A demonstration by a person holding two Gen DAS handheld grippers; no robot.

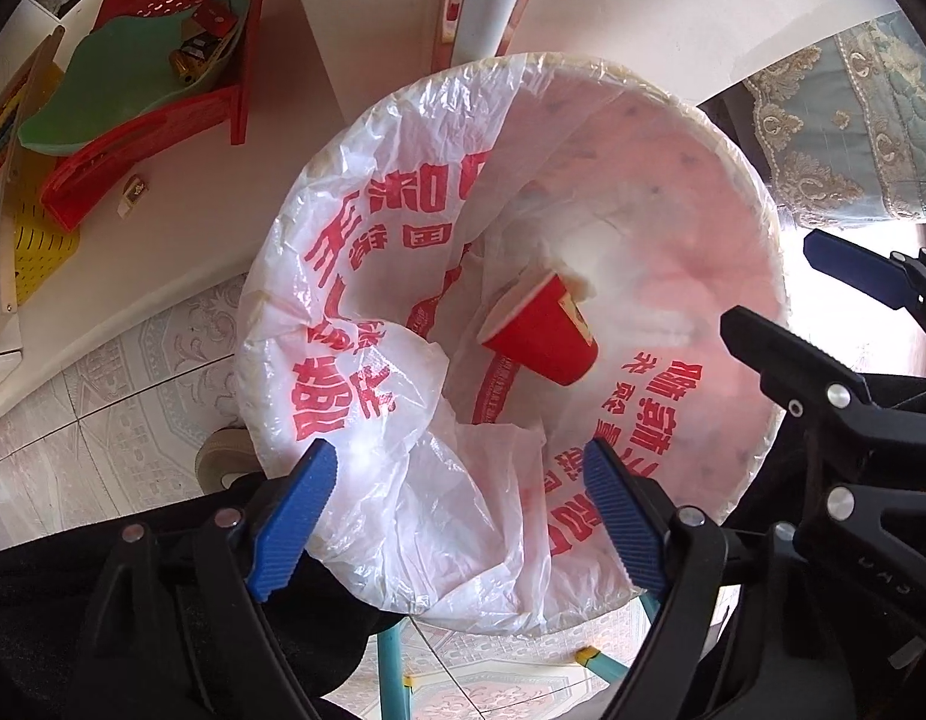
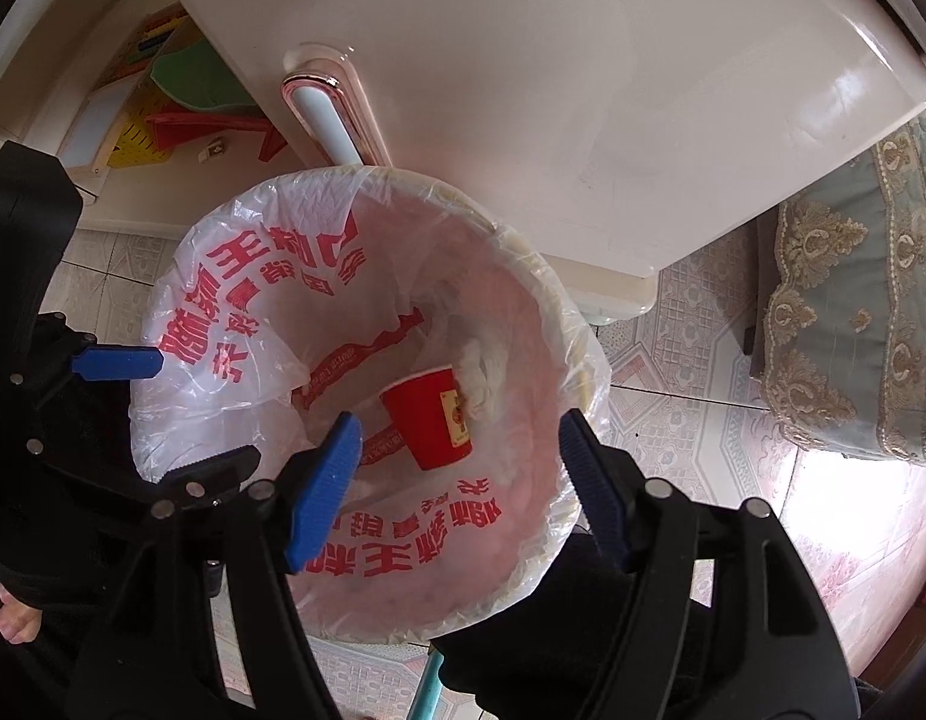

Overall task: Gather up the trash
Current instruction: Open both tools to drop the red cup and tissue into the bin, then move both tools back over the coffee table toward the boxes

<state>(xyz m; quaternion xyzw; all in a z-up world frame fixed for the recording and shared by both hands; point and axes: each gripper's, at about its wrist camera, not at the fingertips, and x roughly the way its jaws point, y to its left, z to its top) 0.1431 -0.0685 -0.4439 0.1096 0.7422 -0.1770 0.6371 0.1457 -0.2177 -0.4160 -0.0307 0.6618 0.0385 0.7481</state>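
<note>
A round trash bin [image 1: 757,276] [image 2: 574,324] lined with a white plastic bag with red print stands on the tiled floor. A red paper cup [image 1: 544,336] [image 2: 430,420] lies on its side inside the bin, with a crumpled white tissue [image 1: 583,264] [image 2: 484,381] beside it. My left gripper [image 1: 463,510] is open and empty just above the bin's near rim. My right gripper [image 2: 457,480] is open and empty over the bin's mouth. The right gripper's fingers [image 1: 781,342] show at the right of the left wrist view. The left gripper's fingers [image 2: 118,363] show at the left of the right wrist view.
A white cabinet [image 2: 523,90] stands right behind the bin. A red basket [image 1: 163,90] with a green item lies on a shelf at the left. A bed with a blue lace cover [image 2: 853,300] is at the right. A teal stool leg [image 1: 394,678] shows below.
</note>
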